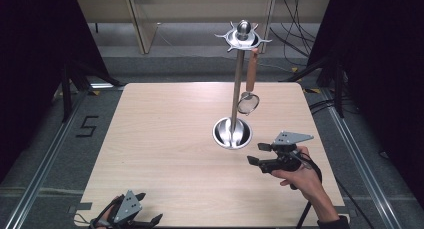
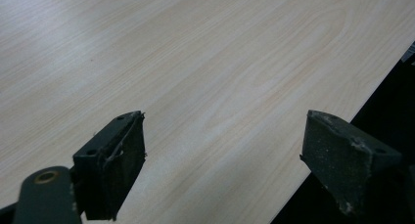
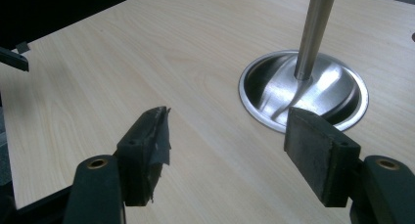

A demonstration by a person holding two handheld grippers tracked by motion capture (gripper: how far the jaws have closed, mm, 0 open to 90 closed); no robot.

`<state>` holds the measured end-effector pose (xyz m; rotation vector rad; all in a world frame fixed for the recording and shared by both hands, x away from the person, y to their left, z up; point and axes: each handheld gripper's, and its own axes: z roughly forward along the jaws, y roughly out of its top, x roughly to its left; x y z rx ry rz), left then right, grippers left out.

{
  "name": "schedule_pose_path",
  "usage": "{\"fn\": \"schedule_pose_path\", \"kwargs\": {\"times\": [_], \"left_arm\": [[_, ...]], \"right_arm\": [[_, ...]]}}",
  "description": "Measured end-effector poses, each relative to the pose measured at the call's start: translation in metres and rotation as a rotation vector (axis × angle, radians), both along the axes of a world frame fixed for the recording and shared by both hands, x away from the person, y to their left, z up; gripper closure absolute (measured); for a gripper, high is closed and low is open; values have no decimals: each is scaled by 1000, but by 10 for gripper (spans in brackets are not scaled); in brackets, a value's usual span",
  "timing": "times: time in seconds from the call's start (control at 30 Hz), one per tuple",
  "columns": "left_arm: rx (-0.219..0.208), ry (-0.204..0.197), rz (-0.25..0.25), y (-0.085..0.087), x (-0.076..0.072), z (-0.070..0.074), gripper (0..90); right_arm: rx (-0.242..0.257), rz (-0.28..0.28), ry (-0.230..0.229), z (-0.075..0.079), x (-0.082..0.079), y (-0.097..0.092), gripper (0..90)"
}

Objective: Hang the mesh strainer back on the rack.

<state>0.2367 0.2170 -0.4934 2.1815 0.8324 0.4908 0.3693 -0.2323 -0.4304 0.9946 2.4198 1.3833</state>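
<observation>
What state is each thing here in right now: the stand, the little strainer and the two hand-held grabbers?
Stand: upright on the table, round base flat.
Strainer: hanging from a top hook, off the table.
Right gripper: open, empty, beside the base.
Left gripper: open, empty, at the table's near edge.

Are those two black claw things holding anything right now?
No. The left gripper and the right gripper both stand open over bare table; the strainer hangs on the stand.
</observation>
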Motion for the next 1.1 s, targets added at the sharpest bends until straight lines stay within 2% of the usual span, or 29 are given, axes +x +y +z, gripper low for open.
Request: {"fn": "schedule_pose_path", "kwargs": {"times": [0.03,0.07,0.1,0.13,0.17,0.23,0.27,0.3,0.33,0.37,0.4,0.43,0.5,0.53,0.57,0.67,0.7,0.73,0.8,0.83,0.87,0.9,0.97,1.0,1.03,1.07,1.1], "left_arm": [[0,0,0,0,0,0,157],[-3,0,3,0,0,0,156],[-26,8,16,-1,-1,-1,156],[-21,4,10,-1,-1,-1,156],[1,-3,-2,0,0,0,155],[-2,0,1,0,0,0,155],[-7,7,3,-1,0,0,156],[-7,7,4,-1,0,0,155],[-4,4,1,0,0,0,155],[-5,5,2,0,0,0,155],[-4,5,1,0,0,0,155],[-3,5,1,0,0,0,155],[3,-4,-2,0,0,0,155],[-4,5,1,0,0,0,155],[-3,4,1,0,0,0,155],[-2,1,0,0,0,0,155],[-6,5,3,-1,0,0,155],[-6,4,3,-1,0,0,155],[-5,4,3,-1,0,0,155],[-3,1,0,0,0,0,154],[-3,1,1,0,0,0,154],[-3,0,1,0,0,0,154],[1,-6,-1,0,0,0,154],[-2,-3,-8,0,0,0,153],[-18,6,8,-1,-1,0,153],[-20,7,10,-1,-2,0,153],[4,-18,-18,0,1,1,153]], "right_arm": [[9,-17,-11,0,-1,1,341],[-7,2,-14,1,0,-1,341],[-1,-5,-13,0,-1,-1,341],[-3,4,-20,0,-1,-1,341],[3,-4,6,0,-3,0,340],[-5,-11,-18,-2,-2,-1,338],[-7,7,-19,-3,-1,-1,337],[-1,1,10,-3,-3,-1,335],[-4,-13,-9,-5,-3,0,334],[-13,7,-25,-5,-2,-1,334],[-9,6,3,-6,-4,0,333],[-2,9,6,-6,-4,0,332],[-21,14,-14,-7,-4,-1,331],[-27,12,-14,-7,-4,-1,331],[-13,-7,3,-8,-6,0,330],[-27,16,-17,-10,-6,-1,327],[-12,-1,-1,-11,-8,1,325],[-15,9,10,-11,-8,0,324],[-25,14,-29,-12,-7,0,321],[-13,2,3,-12,-10,1,320],[-19,11,5,-12,-10,0,320],[-28,14,-17,-13,-9,-1,319],[-15,2,13,-14,-11,1,318],[-21,11,16,-15,-11,0,318],[-29,22,3,-15,-11,-1,318],[-19,11,12,-16,-12,0,318],[-30,15,2,-17,-12,0,318]]}}
